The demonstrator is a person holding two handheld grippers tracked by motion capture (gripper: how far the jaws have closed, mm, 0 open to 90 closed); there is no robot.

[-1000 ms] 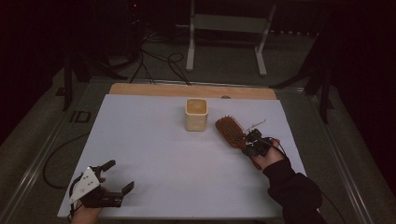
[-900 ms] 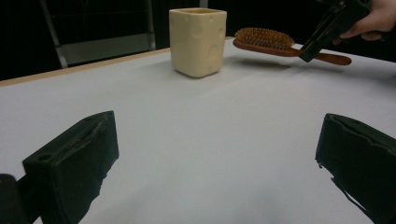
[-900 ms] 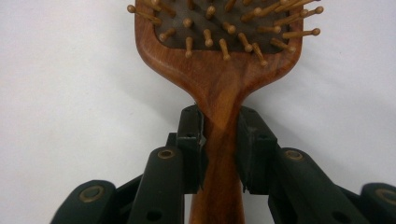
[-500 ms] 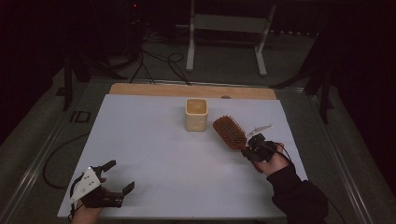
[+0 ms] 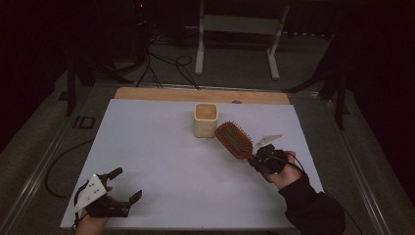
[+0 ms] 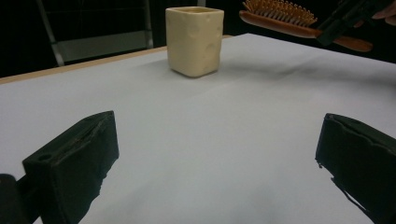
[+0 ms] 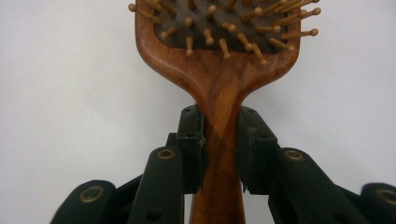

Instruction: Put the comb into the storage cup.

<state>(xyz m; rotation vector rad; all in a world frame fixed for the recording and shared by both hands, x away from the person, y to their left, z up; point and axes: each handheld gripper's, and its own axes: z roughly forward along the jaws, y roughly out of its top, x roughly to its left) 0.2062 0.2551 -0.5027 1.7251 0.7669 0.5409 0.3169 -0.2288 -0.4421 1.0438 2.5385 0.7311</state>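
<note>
Now the right gripper (image 5: 260, 157) pinches the wooden hairbrush (image 5: 234, 139) by its handle, airborne at four o'clock of the cream cup (image 5: 205, 120); delivery remains. Left gripper (image 5: 123, 185) rests spread wide.

From the high view I get a dim, slightly soft picture: the white table sheet (image 5: 161, 161) is the brightest patch, edges of the frame sinking into black. My gripper views are brighter; the near black jaws at the bottom look blurred, soft shadow beside the cup (image 6: 194, 39).
</note>
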